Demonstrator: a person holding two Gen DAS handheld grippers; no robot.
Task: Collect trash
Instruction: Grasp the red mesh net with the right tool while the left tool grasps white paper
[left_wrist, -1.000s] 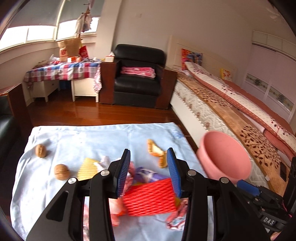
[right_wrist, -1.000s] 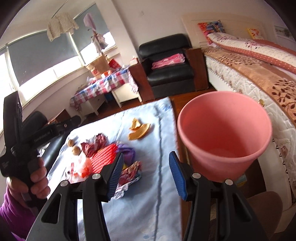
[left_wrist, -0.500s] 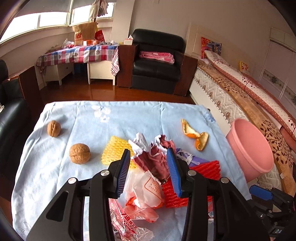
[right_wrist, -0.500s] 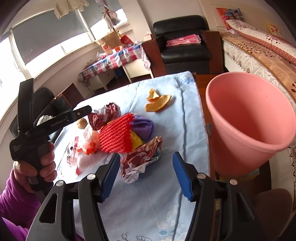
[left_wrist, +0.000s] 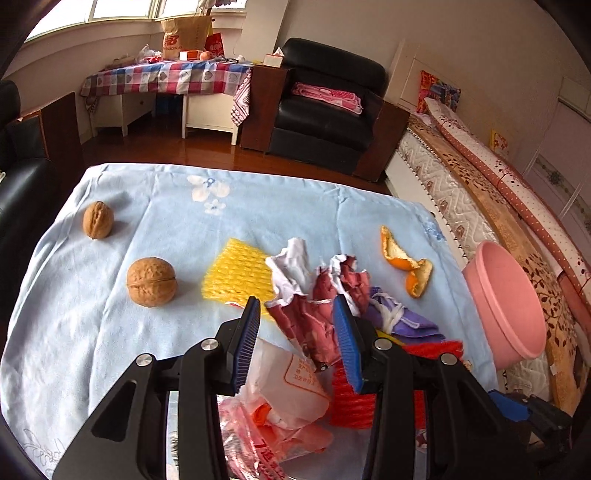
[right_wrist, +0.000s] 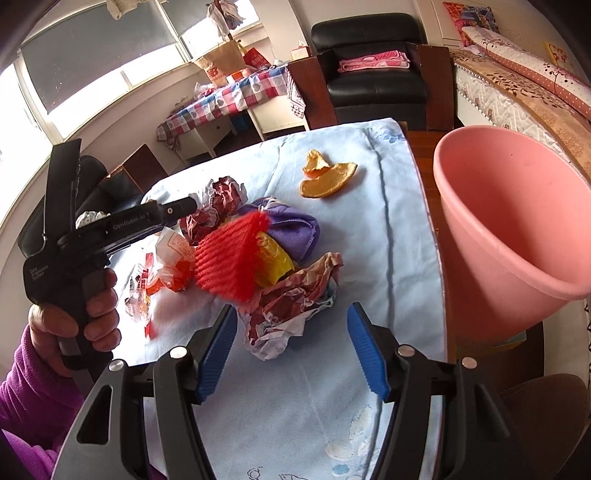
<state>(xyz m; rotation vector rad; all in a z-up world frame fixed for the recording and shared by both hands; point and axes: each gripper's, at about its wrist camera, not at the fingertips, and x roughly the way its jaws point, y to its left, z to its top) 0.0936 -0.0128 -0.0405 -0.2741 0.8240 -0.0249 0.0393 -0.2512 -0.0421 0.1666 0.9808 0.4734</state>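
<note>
Trash lies heaped on the bench with the blue cloth (left_wrist: 110, 332), near the round pink plastic bin (right_wrist: 517, 221). The left tool (left_wrist: 295, 332) is spread around a crumpled dark red wrapper (left_wrist: 317, 317); the right tool (right_wrist: 291, 347) is spread too, holding nothing. A loose pinch could drop the light wrapper before the bin.

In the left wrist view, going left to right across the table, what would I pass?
Small brown walnut → larger brown walnut → yellow foam fruit net → orange peel pieces → pink plastic bin.

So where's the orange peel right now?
The orange peel lies on the blue cloth, right side of the left view, between the trash pile and pink bin.
</note>
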